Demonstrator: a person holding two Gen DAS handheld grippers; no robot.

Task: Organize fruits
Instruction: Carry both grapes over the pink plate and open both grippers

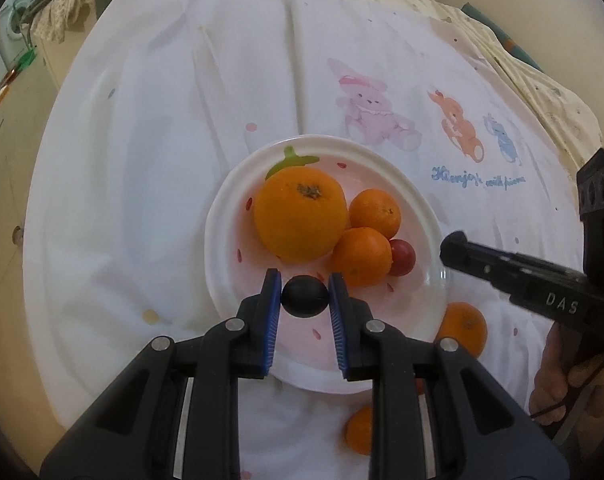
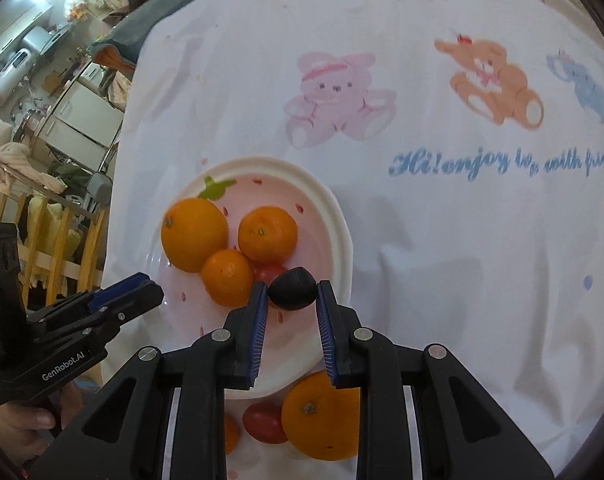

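1. Orange fruit fills the left of the white plate (image 1: 222,240): one large orange (image 1: 300,212) sits at its far-left side, touching two mandarins (image 1: 374,213) to its right.
2. Next right, a red cherry tomato (image 1: 401,257) rests against the nearer mandarin.
3. Over the plate's near part, the left gripper (image 1: 304,295) is clamped on a dark plum (image 1: 304,295).
4. The right gripper (image 2: 292,289) is likewise closed on a second dark plum (image 2: 293,288), above the plate's near-right side.
5. Off the plate, on the white printed cloth (image 2: 461,260), an orange (image 2: 321,416) and another tomato (image 2: 264,422) lie near the rim.
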